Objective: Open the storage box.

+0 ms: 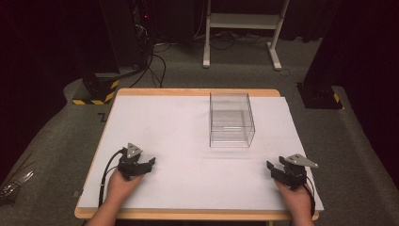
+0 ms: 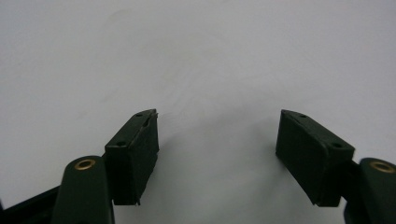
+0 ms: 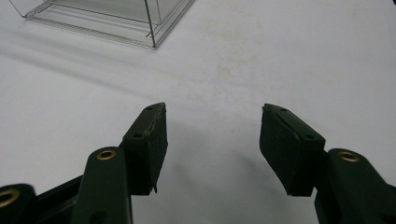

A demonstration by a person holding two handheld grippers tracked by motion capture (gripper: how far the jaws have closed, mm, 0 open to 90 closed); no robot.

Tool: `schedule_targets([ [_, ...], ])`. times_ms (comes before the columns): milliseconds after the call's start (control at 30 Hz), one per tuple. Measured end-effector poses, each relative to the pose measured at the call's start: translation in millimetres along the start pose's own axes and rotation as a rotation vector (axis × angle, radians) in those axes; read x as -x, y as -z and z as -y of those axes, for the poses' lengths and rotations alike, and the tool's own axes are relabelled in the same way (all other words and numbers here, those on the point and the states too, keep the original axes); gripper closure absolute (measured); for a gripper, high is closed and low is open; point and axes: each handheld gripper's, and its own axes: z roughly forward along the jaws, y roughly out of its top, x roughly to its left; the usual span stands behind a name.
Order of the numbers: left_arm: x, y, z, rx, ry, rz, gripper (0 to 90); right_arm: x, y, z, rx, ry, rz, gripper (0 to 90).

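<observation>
The clear box (image 1: 231, 120) stands well ahead, between the left tongs (image 1: 149, 164) and right tongs (image 1: 271, 168), both wide open, empty.

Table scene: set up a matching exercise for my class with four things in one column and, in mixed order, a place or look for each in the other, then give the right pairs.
Things
1. clear box
2. left gripper
3. right gripper
4. white sheet

Places or looks
A. covers most of the wooden tabletop
B. near the table's front right corner, jaws apart
C. see-through, stands right of centre towards the far edge
D. near the table's front left, jaws apart

Pairs: 1-C, 2-D, 3-B, 4-A
</observation>
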Motion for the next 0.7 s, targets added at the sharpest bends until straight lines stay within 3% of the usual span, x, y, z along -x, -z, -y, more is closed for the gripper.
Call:
schedule_targets([
  [500, -0.3, 0.0, -0.1, -0.001, 0.0, 0.002, 30.2, -0.2, 1.2, 0.4, 0.008, 0.003, -0.003, 41.8],
  [700, -1.1, -0.3, -0.3, 0.0, 0.0, 0.005, 30.2, -1.5, 6.0, 1.9, 0.059, 0.021, -0.009, 43.5],
])
